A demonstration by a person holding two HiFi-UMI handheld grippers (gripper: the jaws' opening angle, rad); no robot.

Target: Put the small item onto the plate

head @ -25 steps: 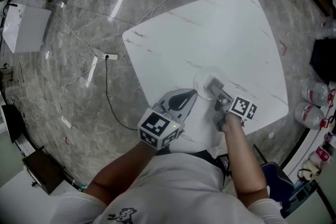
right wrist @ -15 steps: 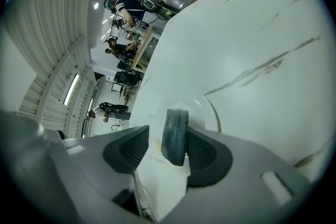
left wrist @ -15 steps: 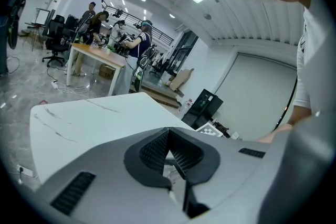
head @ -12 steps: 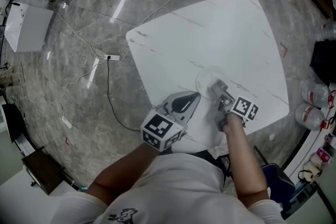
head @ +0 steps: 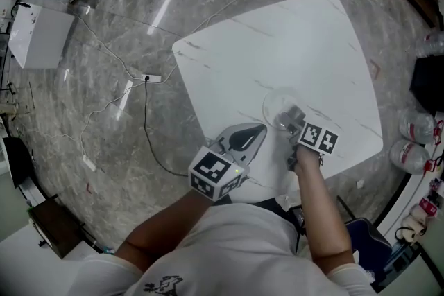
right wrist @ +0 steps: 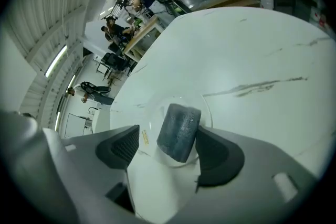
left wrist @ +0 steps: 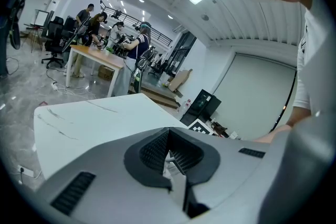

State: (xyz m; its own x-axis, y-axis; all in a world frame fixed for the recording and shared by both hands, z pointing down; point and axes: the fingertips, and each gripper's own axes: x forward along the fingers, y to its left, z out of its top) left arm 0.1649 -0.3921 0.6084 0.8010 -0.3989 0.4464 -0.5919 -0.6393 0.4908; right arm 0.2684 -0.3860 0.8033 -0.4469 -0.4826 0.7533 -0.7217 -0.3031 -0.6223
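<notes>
- The small item (right wrist: pixel 178 131), a dark grey block, lay on the clear plate (right wrist: pixel 153 115), a bit right of its middle.
- The plate sat on the white table (head: pixel 277 45), close to the near edge. Wide bare tabletop stretched away on the far side and to the left.
- My right gripper (right wrist: pixel 168 148) straddled the block, its jaws spread wide after having just been opening. The left pad stood clear of the block and the right pad sat just beside it. I had no grip on it.
- My left gripper (left wrist: pixel 169 150) hung just left of the plate over the table's near edge, jaws together on nothing.
- Cables (head: pixel 146 114) trailed over the floor beyond the table's left edge.
</notes>
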